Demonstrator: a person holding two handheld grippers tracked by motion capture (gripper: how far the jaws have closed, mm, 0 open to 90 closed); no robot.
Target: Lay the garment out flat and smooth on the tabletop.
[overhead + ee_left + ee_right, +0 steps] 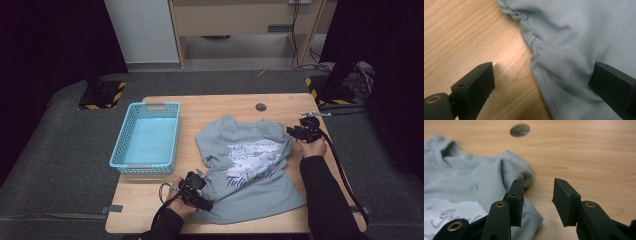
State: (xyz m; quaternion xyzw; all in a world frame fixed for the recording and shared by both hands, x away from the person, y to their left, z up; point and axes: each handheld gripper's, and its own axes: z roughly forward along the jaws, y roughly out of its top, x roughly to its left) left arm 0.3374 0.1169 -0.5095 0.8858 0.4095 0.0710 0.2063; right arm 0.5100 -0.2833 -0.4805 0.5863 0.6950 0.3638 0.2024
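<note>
A: Where's the T-shirt point(245, 167)?

B: Flat on the table point(280, 102), right of the blue basket point(147, 137). My left gripper point(200, 187) stands released, straddling the side seam; hem edge runs between the jaws.

A: Right gripper point(295, 132)?

B: Partly parted, empty, beside the folded sleeve point(517, 171). Its view shows the collar point(441, 153); the high view shows the basket.

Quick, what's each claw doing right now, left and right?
Left claw: open wide, straddling the shirt edge, not pinching it.
Right claw: open, empty, beside the shirt's sleeve.
</note>
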